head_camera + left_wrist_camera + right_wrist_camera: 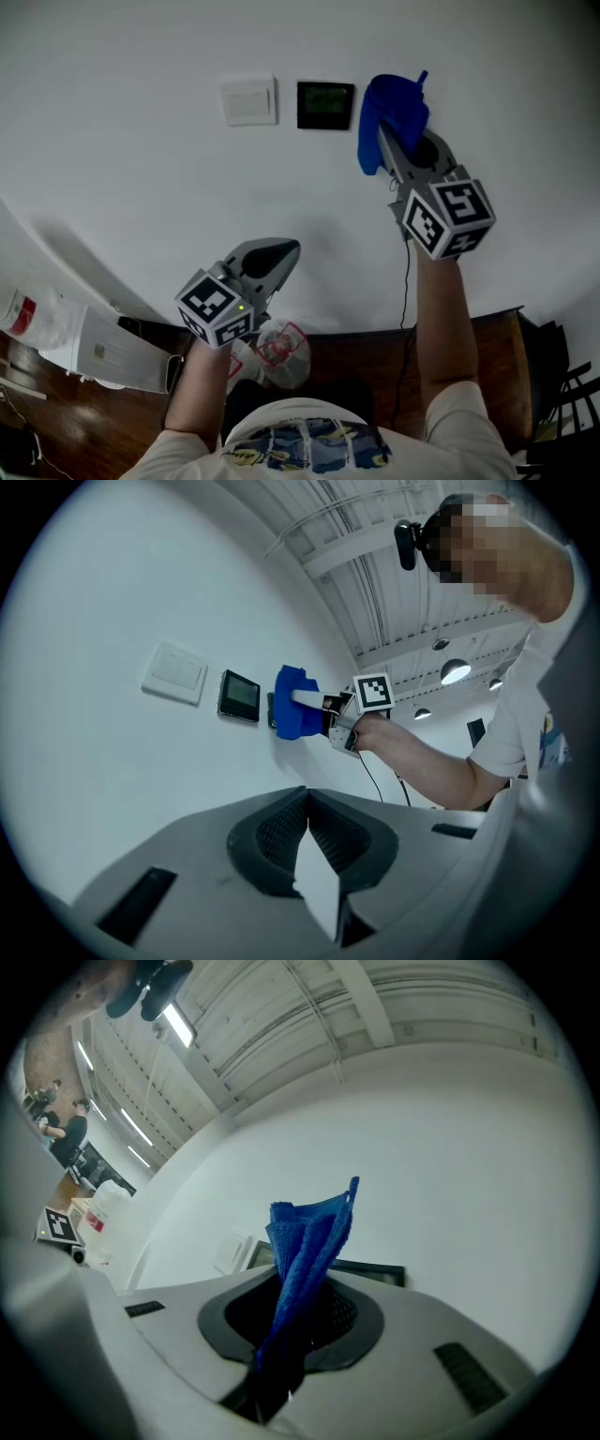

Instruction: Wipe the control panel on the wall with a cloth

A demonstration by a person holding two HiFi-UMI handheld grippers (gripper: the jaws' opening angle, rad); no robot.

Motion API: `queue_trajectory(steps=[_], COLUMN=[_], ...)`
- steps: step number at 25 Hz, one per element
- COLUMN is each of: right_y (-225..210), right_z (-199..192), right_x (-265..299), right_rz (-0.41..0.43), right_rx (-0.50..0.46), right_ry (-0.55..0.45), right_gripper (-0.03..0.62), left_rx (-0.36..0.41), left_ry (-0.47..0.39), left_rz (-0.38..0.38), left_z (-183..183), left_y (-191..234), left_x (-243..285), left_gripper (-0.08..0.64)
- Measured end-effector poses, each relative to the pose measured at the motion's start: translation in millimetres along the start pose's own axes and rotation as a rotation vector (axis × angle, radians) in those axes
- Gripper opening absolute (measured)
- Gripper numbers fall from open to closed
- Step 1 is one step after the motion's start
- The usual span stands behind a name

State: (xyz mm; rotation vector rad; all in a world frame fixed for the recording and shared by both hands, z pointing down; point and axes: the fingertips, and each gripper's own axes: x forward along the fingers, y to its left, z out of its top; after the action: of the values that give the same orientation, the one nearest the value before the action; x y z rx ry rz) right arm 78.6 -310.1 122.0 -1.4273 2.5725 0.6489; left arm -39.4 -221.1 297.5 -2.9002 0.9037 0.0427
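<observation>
Cloth (386, 114) of blue, nubbly terry is the task's thing: it stands in loose folds from the right gripper (397, 148), whose jaws pinch its lower part, as the right gripper view shows. In the head view it hangs at 1 o'clock, just at the 3 o'clock side of the control panel (325, 104), a small black glossy rectangle with a dim greenish screen on the smooth white wall (141, 169). Whether the cloth touches the wall cannot be told. A white square light switch (249, 100) sits at the panel's 9 o'clock, close beside it. The left gripper (284, 249), grey matte plastic with ribbed dark pads, is held low at 7 o'clock, well apart from the panel, its jaws pressed together with nothing between them. At 6 o'clock a crumpled clear plastic bag (278, 351) with red print lies on a dark wooden surface (487, 347); its contents cannot be made out. At 8 o'clock stands a white plastic bottle (36, 319) with a red label.
</observation>
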Motion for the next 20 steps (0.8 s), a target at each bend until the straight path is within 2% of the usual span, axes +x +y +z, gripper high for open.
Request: queue_trajectory(steps=[4, 8, 13, 20], right_y=[51, 81, 85, 54], right_z=[-2, -6, -15, -23], right_x=[38, 69, 86, 73], right_rz=[0.099, 0.14, 0.123, 0.046], right_rx=[-0.012, -0.01, -0.021, -0.025], right_ry=[-0.001, 0.007, 0.033, 0.053], right_gripper=[0.074, 0.074, 0.074, 0.074], left_rx=[0.0, 0.007, 0.001, -0.012], left_ry=[0.007, 0.015, 0.014, 0.013], left_rz=[0.005, 0.015, 0.023, 0.012], left_z=[-1, -1, -4, -9], left_y=[0, 1, 3, 4], left_x=[-2, -8, -14, -13], left_gripper=[0.005, 0.006, 0.005, 0.005])
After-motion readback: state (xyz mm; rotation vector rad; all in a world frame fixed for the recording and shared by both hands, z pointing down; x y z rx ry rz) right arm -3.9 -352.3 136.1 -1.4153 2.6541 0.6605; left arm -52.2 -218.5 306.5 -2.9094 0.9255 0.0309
